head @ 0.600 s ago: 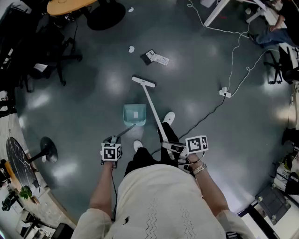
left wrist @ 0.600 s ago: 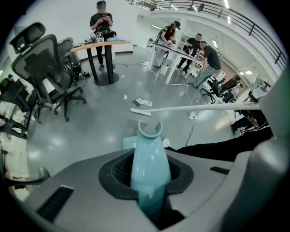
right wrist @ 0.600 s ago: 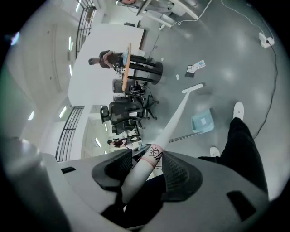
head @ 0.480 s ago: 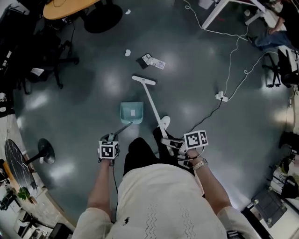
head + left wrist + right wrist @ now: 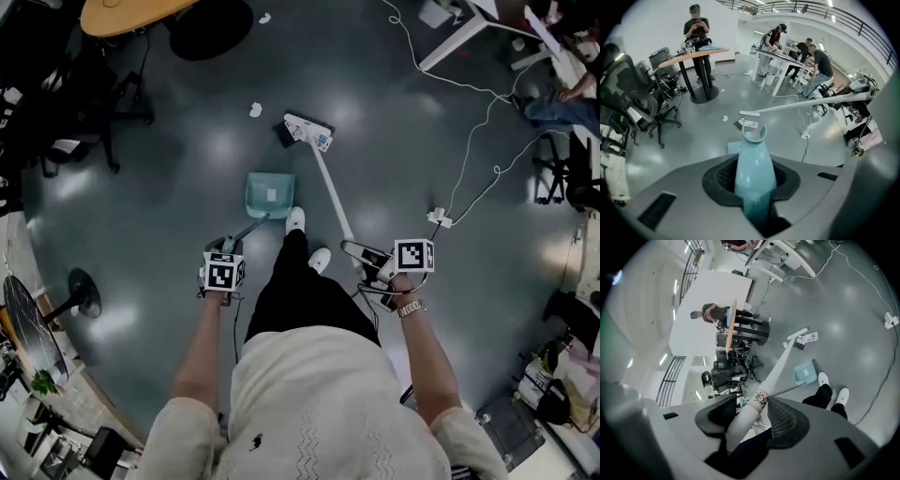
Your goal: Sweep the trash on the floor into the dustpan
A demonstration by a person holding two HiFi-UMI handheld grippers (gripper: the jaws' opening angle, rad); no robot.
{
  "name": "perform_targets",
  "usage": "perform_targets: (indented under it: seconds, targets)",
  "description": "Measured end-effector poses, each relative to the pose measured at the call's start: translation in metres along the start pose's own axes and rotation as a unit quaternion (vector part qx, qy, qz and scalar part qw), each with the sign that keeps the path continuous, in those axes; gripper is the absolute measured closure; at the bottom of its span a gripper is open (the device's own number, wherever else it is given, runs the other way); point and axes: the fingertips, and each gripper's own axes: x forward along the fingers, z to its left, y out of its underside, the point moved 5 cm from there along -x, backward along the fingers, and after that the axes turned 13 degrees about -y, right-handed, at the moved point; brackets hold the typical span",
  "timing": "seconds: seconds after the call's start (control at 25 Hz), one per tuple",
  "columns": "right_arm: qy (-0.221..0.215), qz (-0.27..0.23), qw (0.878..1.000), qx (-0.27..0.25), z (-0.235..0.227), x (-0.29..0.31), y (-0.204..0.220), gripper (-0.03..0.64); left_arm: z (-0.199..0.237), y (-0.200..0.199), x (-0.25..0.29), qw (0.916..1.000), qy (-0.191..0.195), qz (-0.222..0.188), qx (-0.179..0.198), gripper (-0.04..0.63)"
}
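A teal dustpan [image 5: 270, 195] rests on the grey floor ahead of my feet; its long teal handle [image 5: 753, 171] runs back into my left gripper [image 5: 228, 253], which is shut on it. My right gripper [image 5: 368, 263] is shut on the white broom stick [image 5: 757, 408]. The white broom head [image 5: 308, 125] lies against a flat printed packet and dark scrap [image 5: 286, 137], just beyond the dustpan. A crumpled paper ball [image 5: 255, 110] lies to their left. The left gripper view shows the packet [image 5: 750, 124] past the dustpan's handle tip.
A power strip [image 5: 437, 217] with white cable trails on the right. A round table base [image 5: 208, 22] and an office chair [image 5: 89, 103] stand at far left, desk legs [image 5: 452, 36] at far right. My shoes [image 5: 295, 221] are behind the dustpan. A person [image 5: 697, 28] stands at the round table.
I have stepped forward. The broom head has moved up to the packet and dark scrap, and the dustpan has come forward with the left gripper. Both grips are unchanged.
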Motion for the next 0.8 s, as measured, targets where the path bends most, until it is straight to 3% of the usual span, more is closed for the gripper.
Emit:
perform_targets:
  seconds: [0.28,0.48,0.6,0.8]
  targets:
    - [-0.006,-0.033,0.999,0.000,-0.010,0.021,-0.094,0.407,-0.012,-0.069,0.048,0.9984,0.018,0.013,0.052,0.503]
    - [-0.046,-0.057,0.997,0.008,-0.040,0.022,-0.130,0.407,-0.028,-0.088,0.067,0.9974,0.013,0.029,0.064,0.503]
    - [-0.014,-0.049,0.999,0.012,-0.065,0.011,-0.142,0.407,-0.037,-0.096,0.080,0.9978,0.009,0.028,0.060,0.503]
    - [0.021,0.008,0.999,0.026,-0.095,0.006,-0.130,0.407,-0.052,-0.092,0.085,0.9990,0.001,0.034,0.030,0.503]
